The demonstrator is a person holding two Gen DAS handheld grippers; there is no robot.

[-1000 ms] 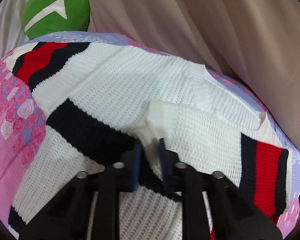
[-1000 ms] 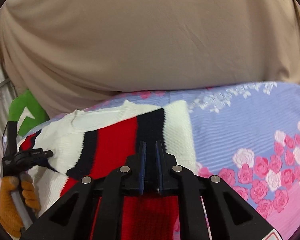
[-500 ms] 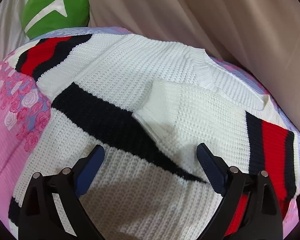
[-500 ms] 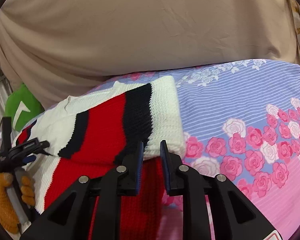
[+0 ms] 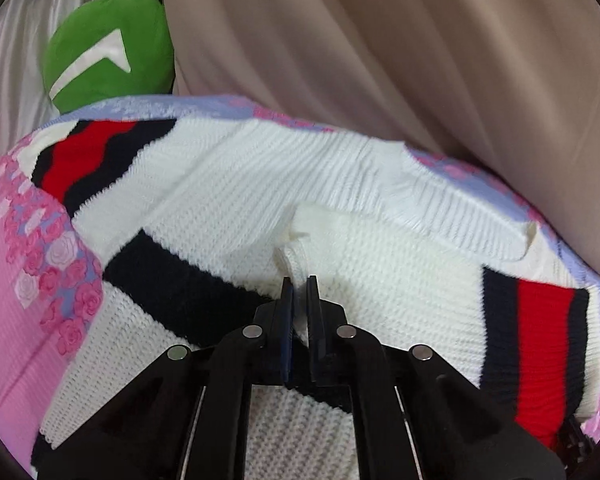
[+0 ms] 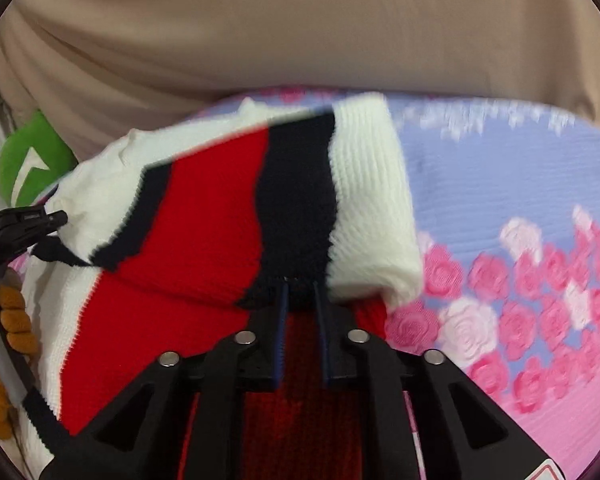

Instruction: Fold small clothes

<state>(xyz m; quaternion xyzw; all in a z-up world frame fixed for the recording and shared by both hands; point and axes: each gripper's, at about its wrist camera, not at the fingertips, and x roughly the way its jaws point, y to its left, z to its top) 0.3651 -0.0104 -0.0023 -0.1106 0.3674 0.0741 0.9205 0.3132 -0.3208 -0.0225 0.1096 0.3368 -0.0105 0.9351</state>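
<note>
A white knit sweater point(image 5: 260, 184) with navy and red stripes lies spread on a floral bed cover point(image 5: 40, 272). One sleeve point(image 5: 400, 280) is folded across its body, its striped cuff point(image 5: 540, 344) at the right. My left gripper point(image 5: 299, 280) is shut on the white folded edge of that sleeve. In the right wrist view the same cuff point(image 6: 220, 220) fills the middle. The jaws of my right gripper point(image 6: 300, 290) are closing on its navy band, which sits between the pads. At the far left of that view are the left gripper point(image 6: 40, 220) and a gloved hand point(image 6: 12, 320).
A green plush toy point(image 5: 108, 52) sits at the bed's far left corner. Beige draped fabric point(image 5: 420, 60) runs along the far side. Bare floral bed cover point(image 6: 520, 220) stretches to the right of the cuff.
My left jaws opened wide, then shut again on the white sleeve edge. My right jaws loosened a little over the cuff, sank slightly, and closed on its navy band.
</note>
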